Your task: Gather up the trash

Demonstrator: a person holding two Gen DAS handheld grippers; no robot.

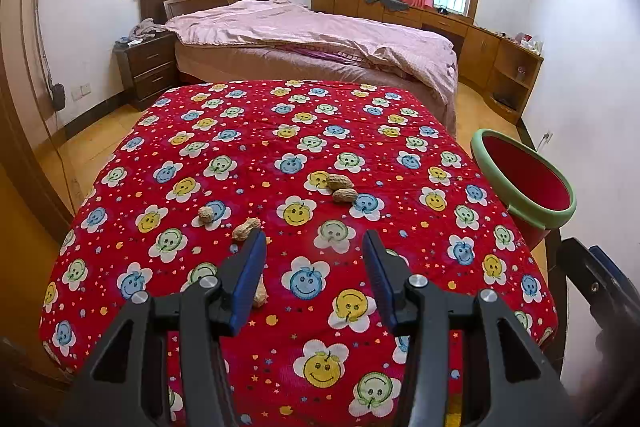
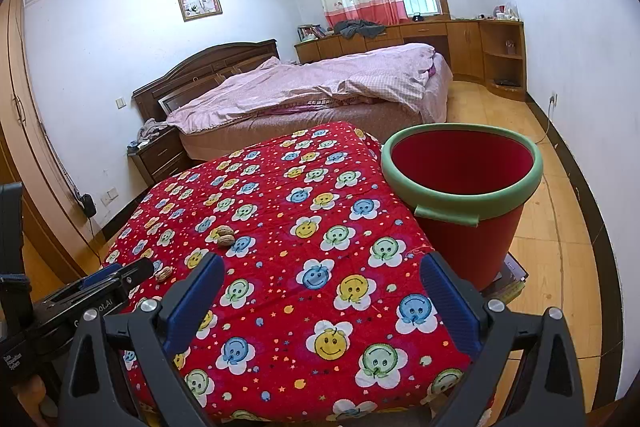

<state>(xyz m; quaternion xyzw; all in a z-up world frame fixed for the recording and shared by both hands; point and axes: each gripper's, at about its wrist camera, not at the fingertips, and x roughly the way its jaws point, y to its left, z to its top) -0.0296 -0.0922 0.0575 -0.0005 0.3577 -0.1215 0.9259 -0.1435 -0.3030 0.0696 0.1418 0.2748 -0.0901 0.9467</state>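
Five peanuts (image 1: 339,182) lie on the red blanket (image 1: 400,155), at 10 to 12 o'clock from the left gripper (image 1: 314,239). Both grippers spread, nothing between them. Red bin (image 2: 466,195) sits at 1 o'clock of the right gripper (image 2: 320,267), beside the blanket.

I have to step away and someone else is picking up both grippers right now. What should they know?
Left gripper: open, empty, above the red smiley cloth.
Right gripper: open, empty, beside the red bin.
Peanut shells: pair, one, one, and one behind the left finger.
Done: nothing visible in the bin.
Left: carry every shell to it.
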